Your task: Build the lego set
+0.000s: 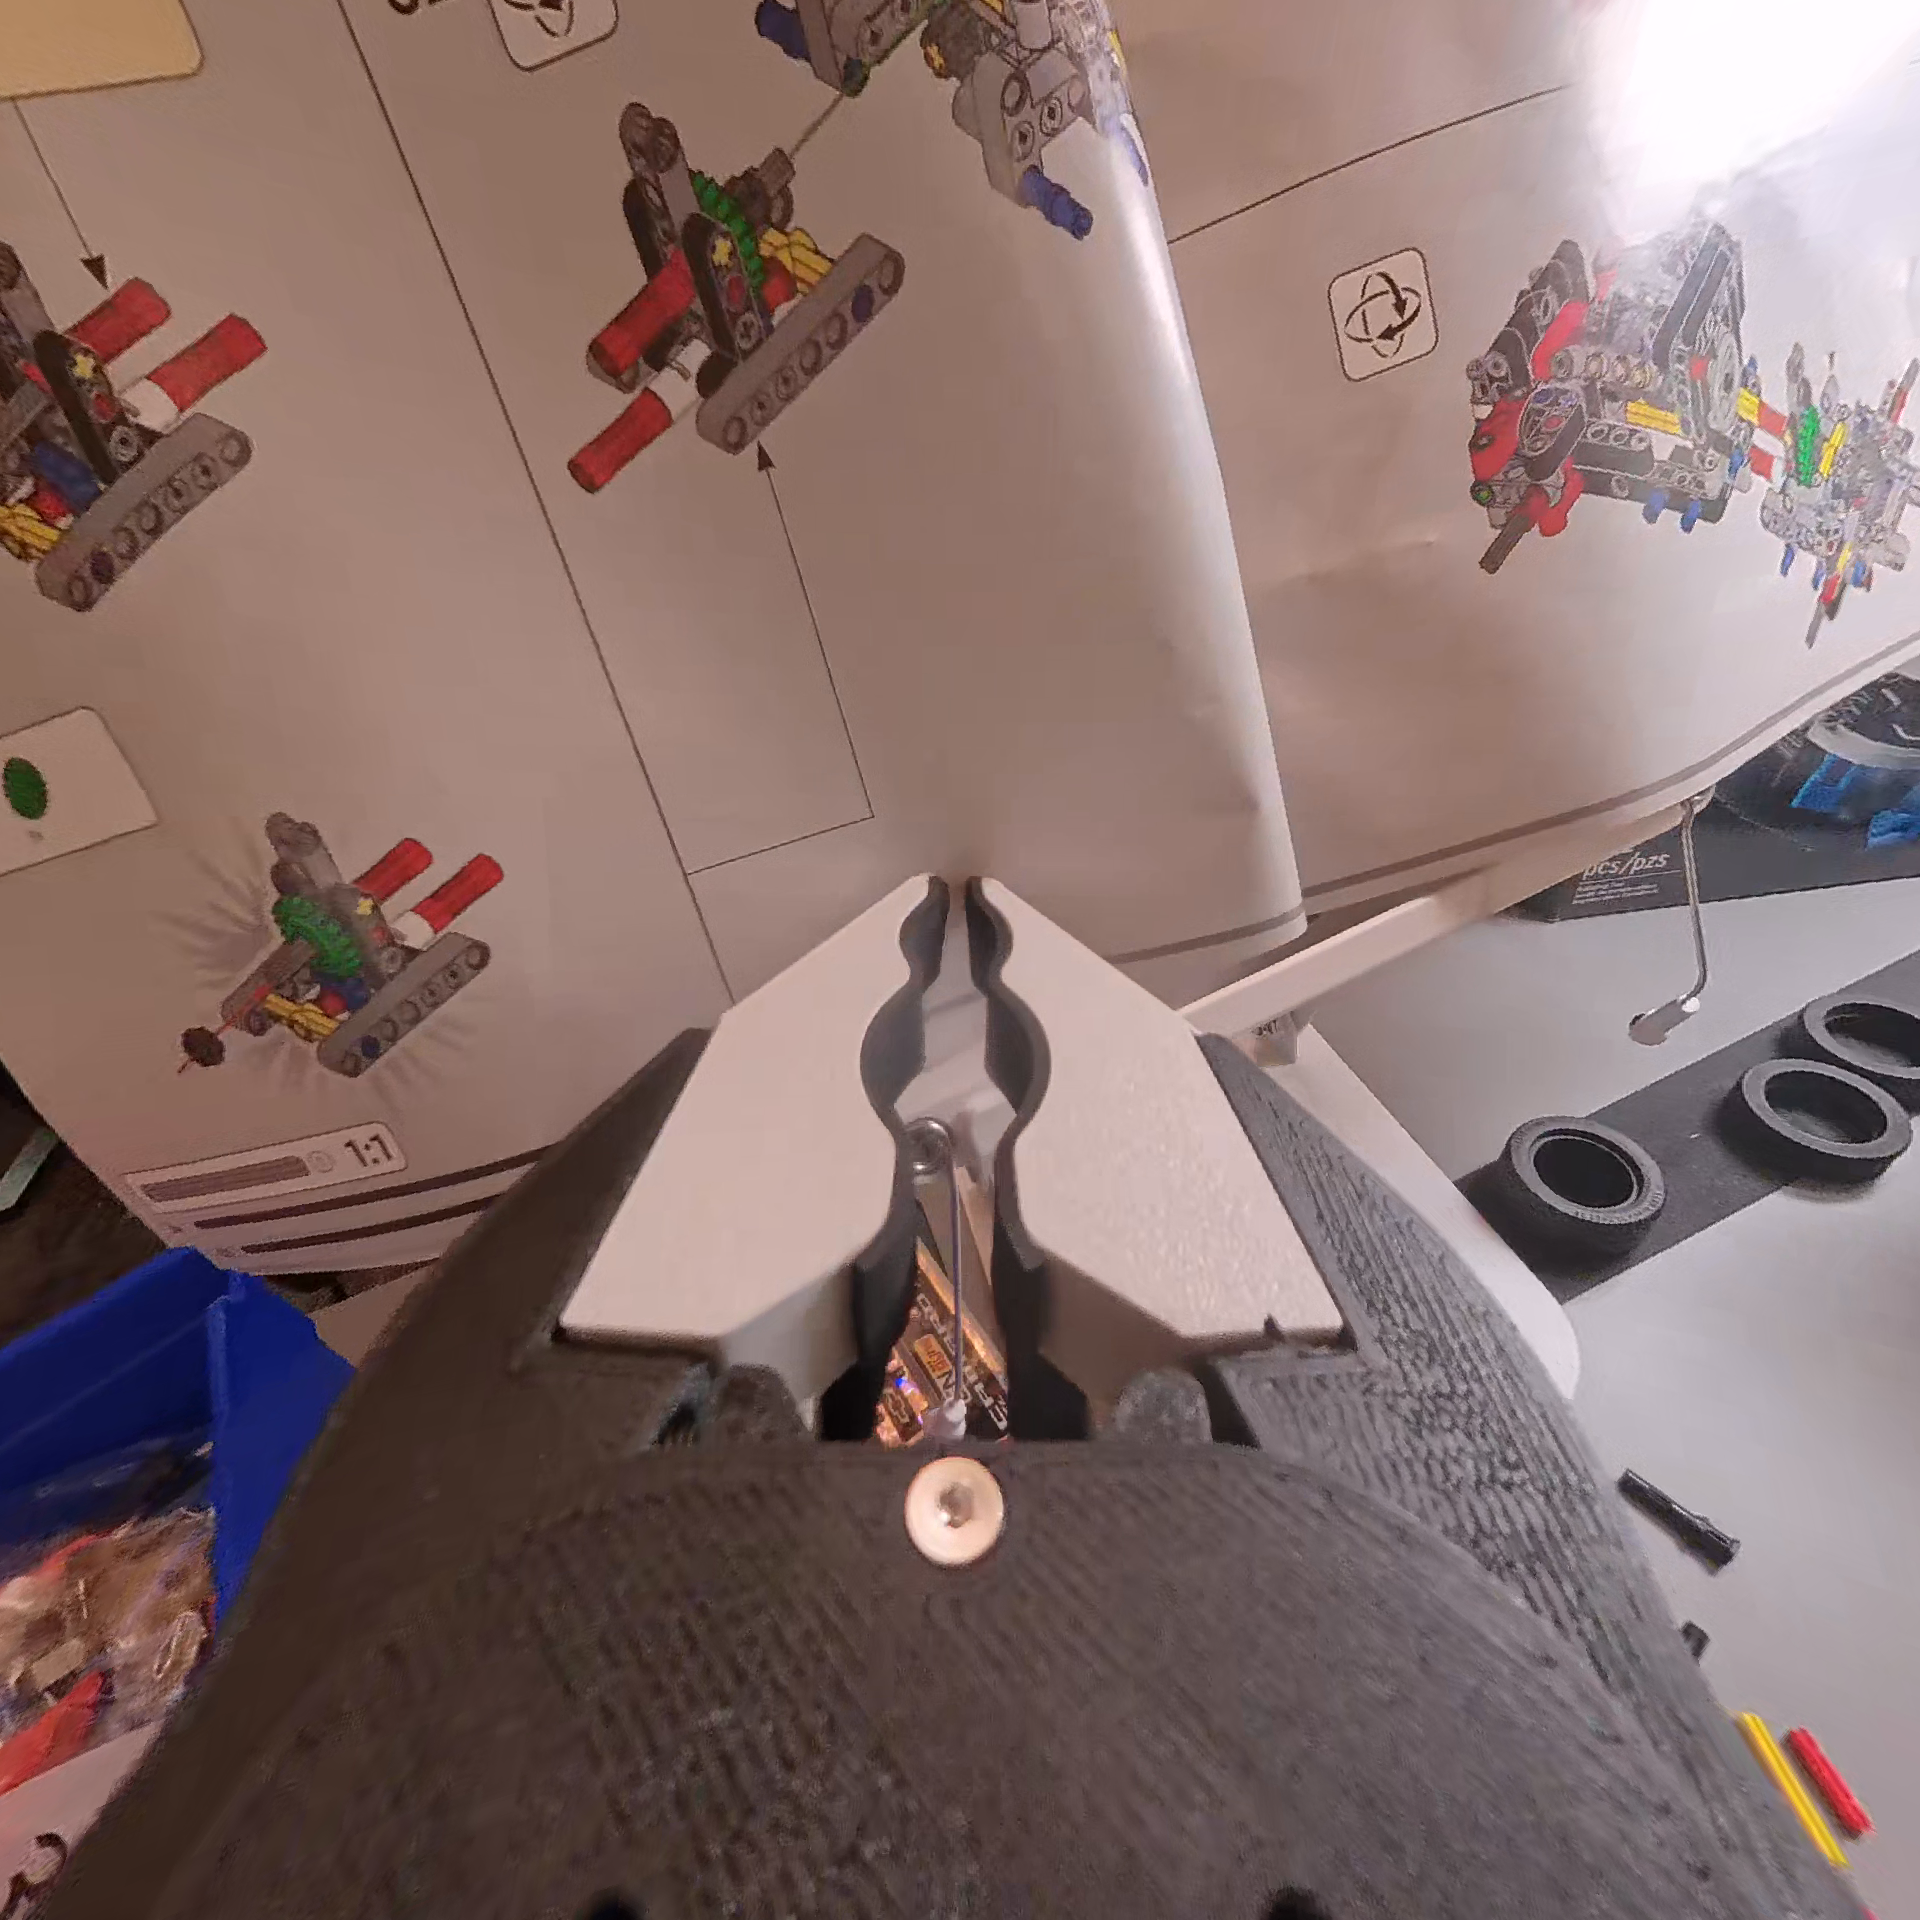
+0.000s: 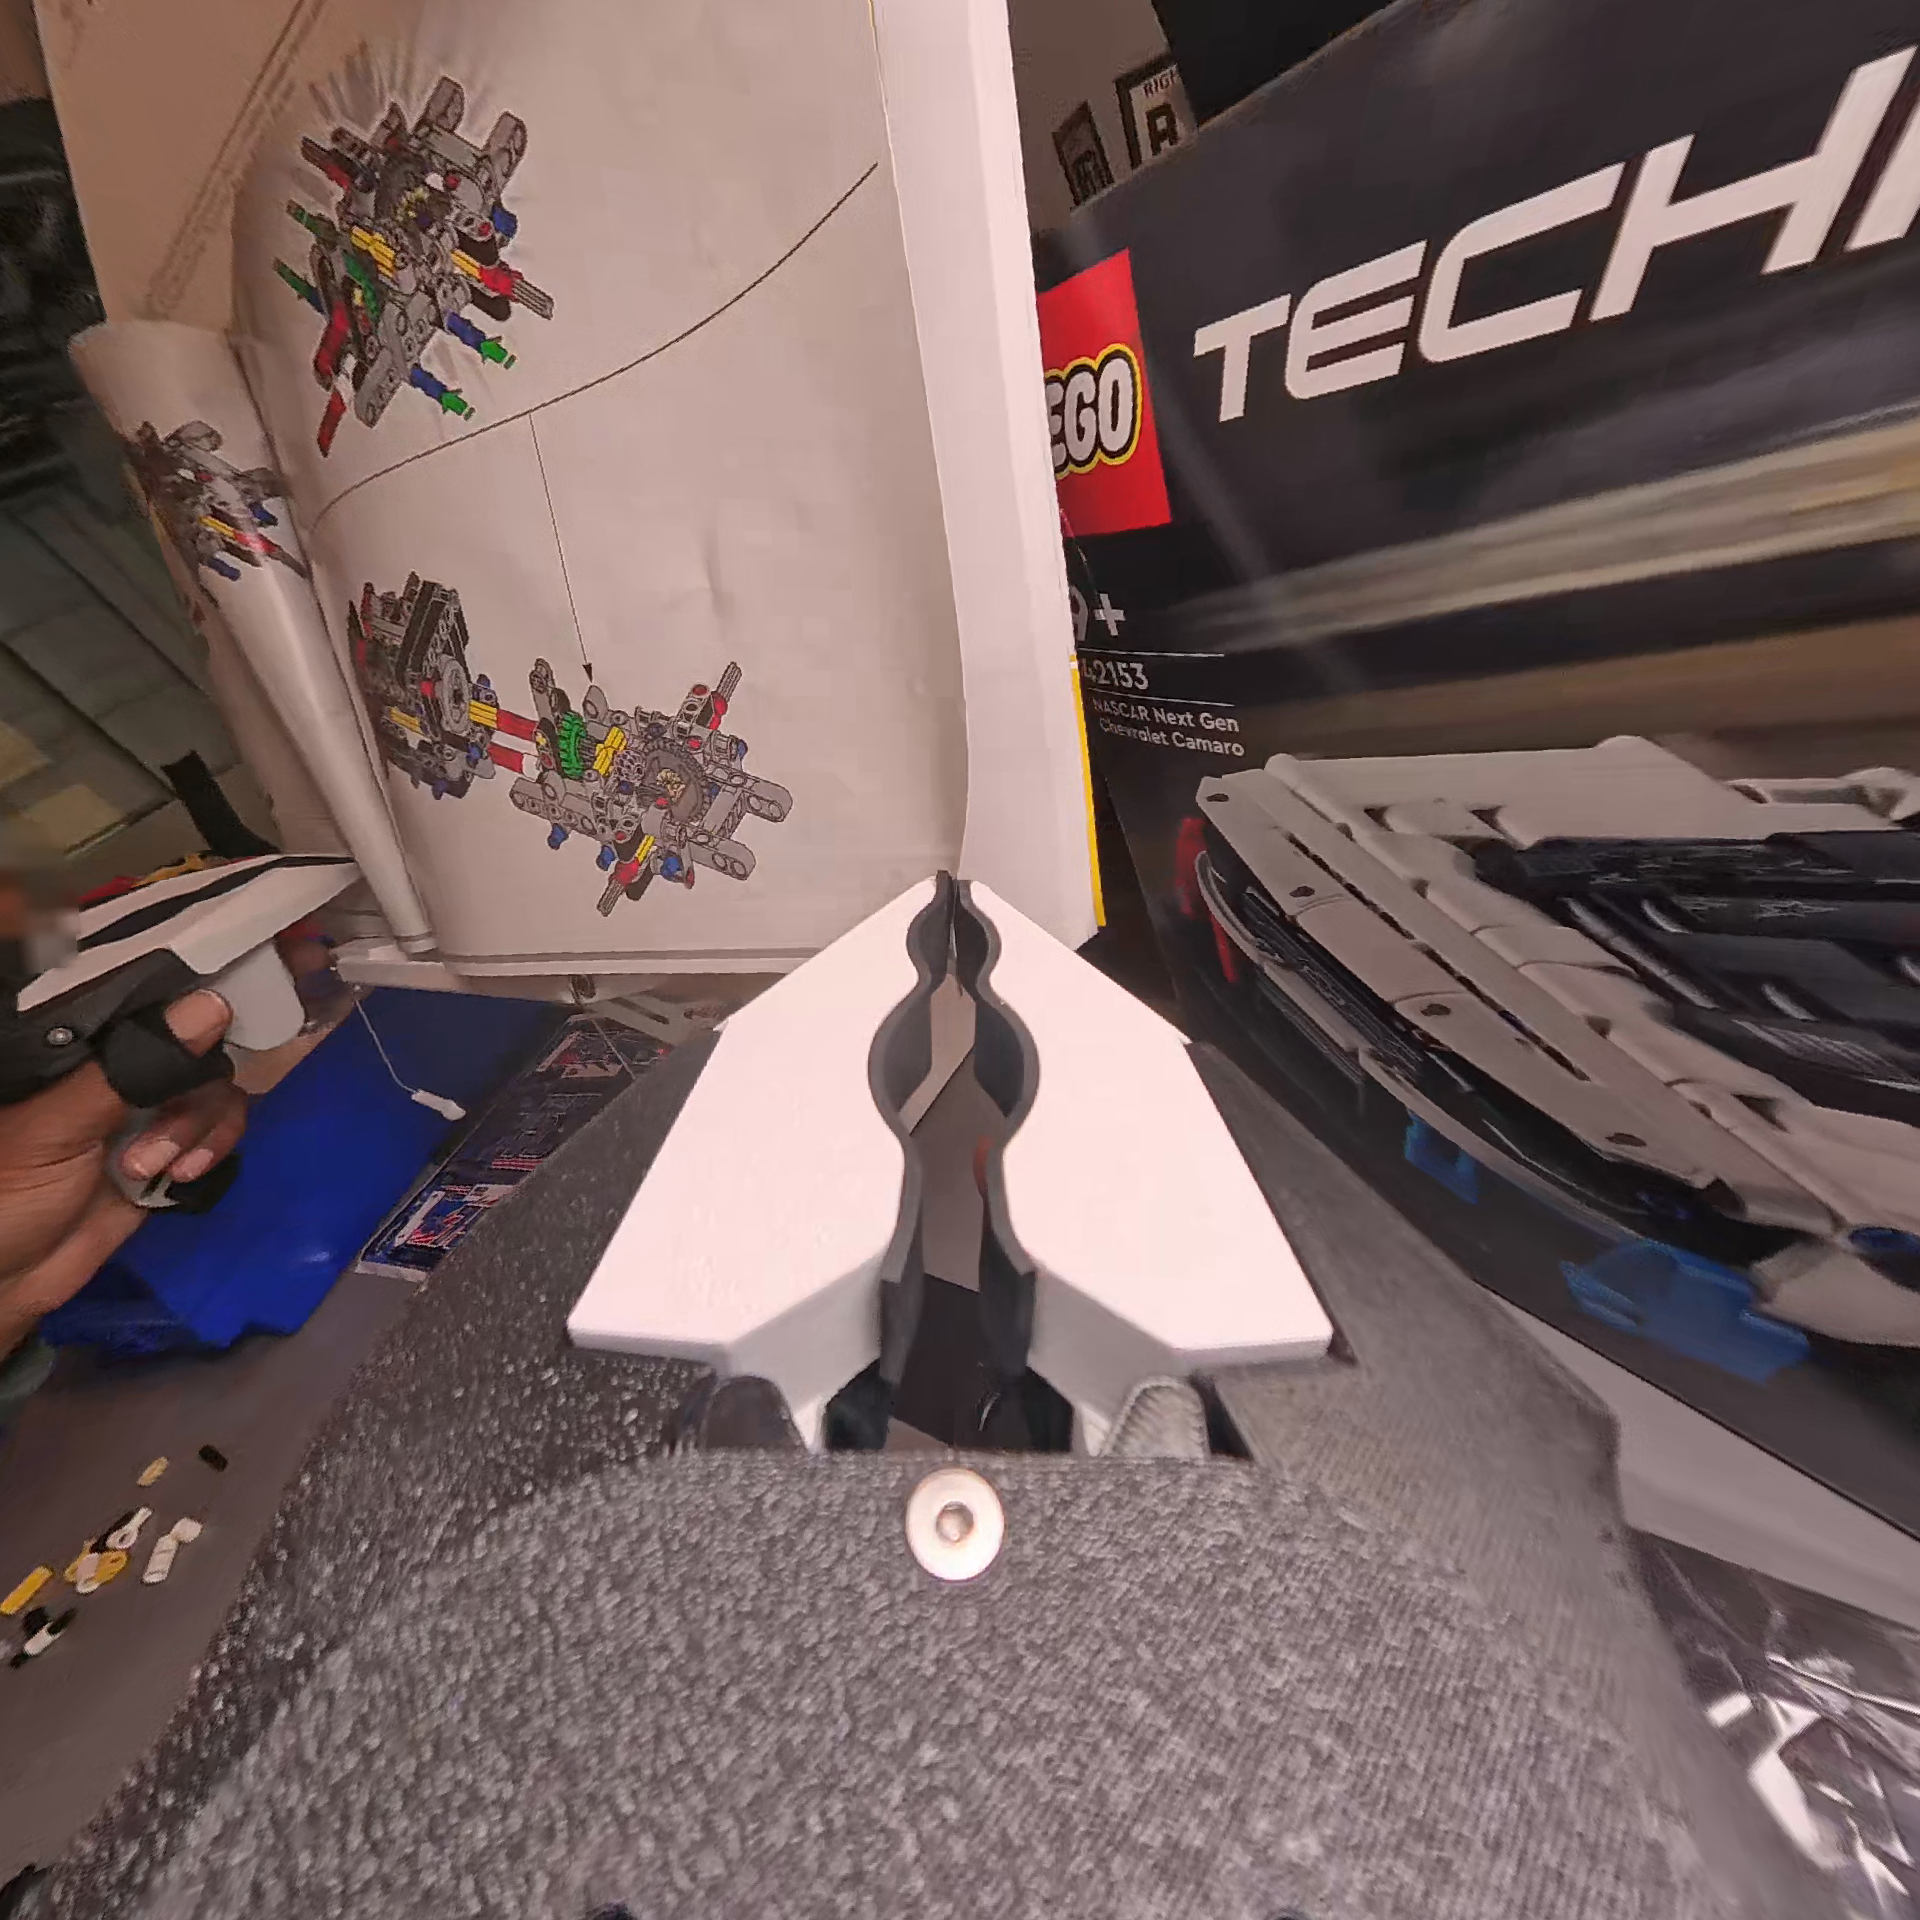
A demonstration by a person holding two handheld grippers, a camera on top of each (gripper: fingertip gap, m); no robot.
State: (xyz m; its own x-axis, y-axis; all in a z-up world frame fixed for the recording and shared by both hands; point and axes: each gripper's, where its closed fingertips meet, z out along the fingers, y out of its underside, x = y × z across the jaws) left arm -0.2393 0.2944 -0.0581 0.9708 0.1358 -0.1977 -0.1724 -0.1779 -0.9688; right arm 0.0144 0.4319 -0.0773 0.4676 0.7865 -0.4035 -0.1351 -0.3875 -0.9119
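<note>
Left wrist view: my left gripper [image 1: 957, 885] is nearly closed on nothing, nose against the instruction booklet [image 1: 727, 623]; tyres [image 1: 1813, 1117] lie apart. Right wrist view: right gripper [image 2: 954, 883] pinches a page edge [image 2: 940, 1029]. Looks like page-turning; next I'd flip it gently.

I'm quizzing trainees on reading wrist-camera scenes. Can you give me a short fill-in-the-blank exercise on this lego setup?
1. Both grippers, left gripper and right gripper, face the open instruction ____.
2. The three black tyres lie on a ____ mat.
3. The bin by the left gripper is ____ in colour.
4. The dark set box stands ____ the white model car.

Missing words: booklet; black; blue; behind
</note>
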